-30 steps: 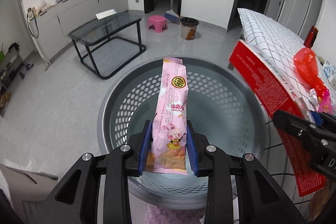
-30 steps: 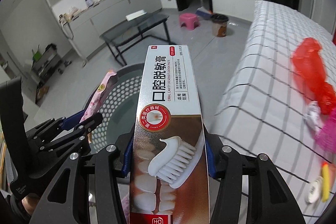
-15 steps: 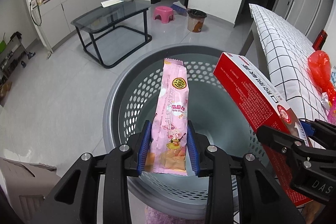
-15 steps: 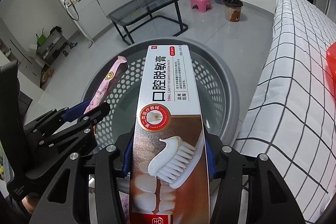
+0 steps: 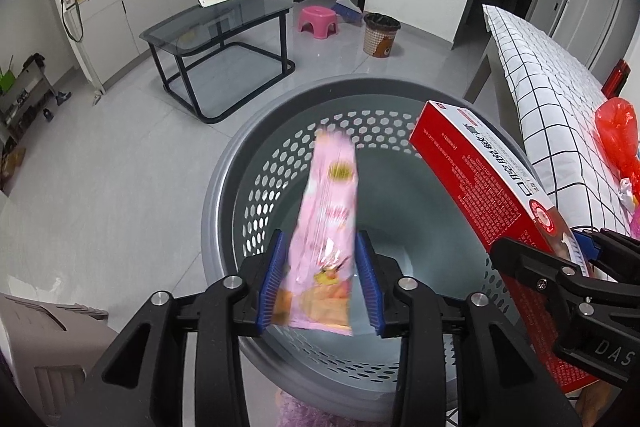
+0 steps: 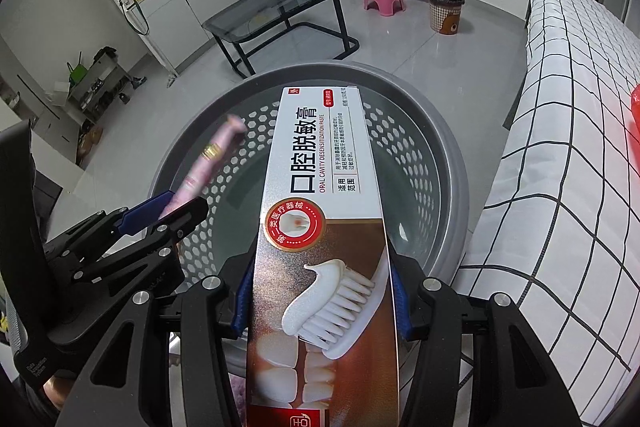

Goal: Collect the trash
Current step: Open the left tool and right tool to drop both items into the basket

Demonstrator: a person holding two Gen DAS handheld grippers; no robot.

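Low in the left wrist view, the left gripper [image 5: 322,277] has its blue pads parted wider than half a second ago, with a gap on both sides of the pink snack wrapper [image 5: 328,223]. The wrapper is blurred, so it seems just released and falling. Across the lower centre of the right wrist view, the right gripper [image 6: 320,297] is clamped on the toothpaste box [image 6: 320,227], which has moved from beside the checked table [image 6: 560,147] to over the basket. That piece looks next to drop. The grey perforated basket [image 5: 228,187] fills mid-frame below both; its visible floor holds no trash yet.
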